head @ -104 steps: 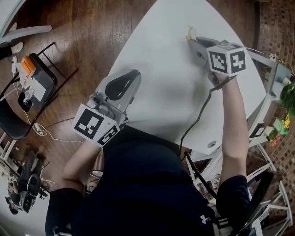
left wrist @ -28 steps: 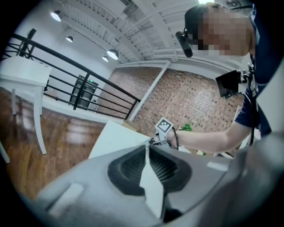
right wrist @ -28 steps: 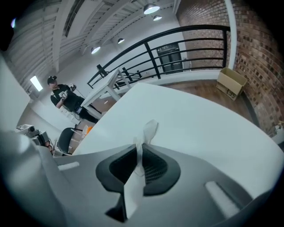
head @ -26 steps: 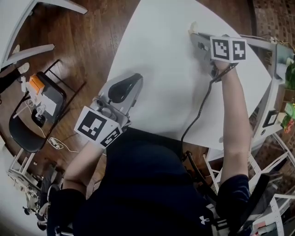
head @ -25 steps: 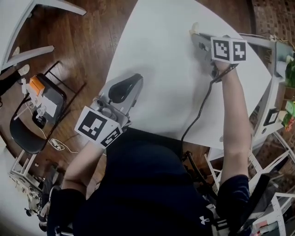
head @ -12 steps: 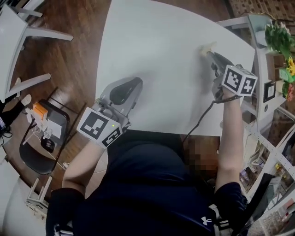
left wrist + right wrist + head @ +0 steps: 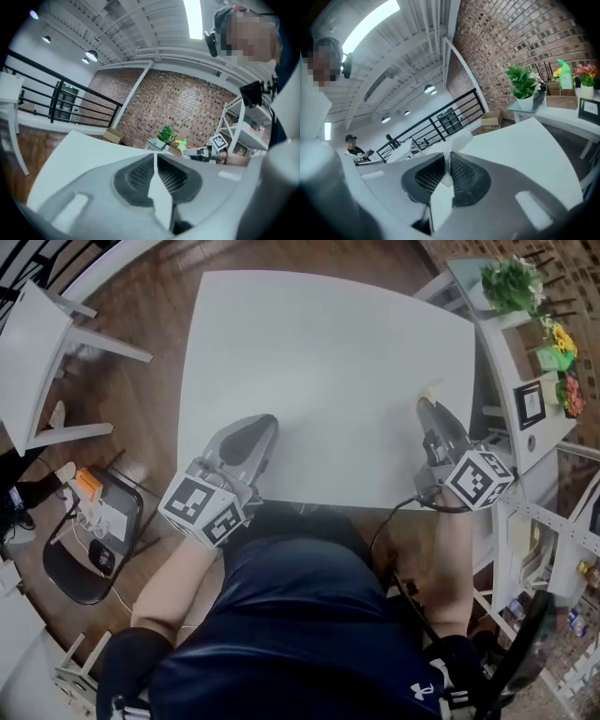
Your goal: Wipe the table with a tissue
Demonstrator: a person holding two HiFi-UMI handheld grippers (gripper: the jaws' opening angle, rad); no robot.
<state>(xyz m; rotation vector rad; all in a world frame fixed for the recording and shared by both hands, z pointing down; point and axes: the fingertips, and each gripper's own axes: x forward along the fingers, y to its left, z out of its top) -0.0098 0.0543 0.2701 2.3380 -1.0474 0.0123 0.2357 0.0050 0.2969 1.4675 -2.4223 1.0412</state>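
On white table [image 7: 319, 352], right claw [image 7: 426, 405] pinches crumpled tissue [image 7: 433, 389]

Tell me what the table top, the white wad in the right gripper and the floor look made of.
Table: plain white, smooth matte top, likely laminate or painted board; no grain or glare shows.
Tissue: thin soft paper, crumpled with a ragged edge, pinched in the right gripper.
Floor: brown wood planks with a slight sheen; plank seams and grain show.
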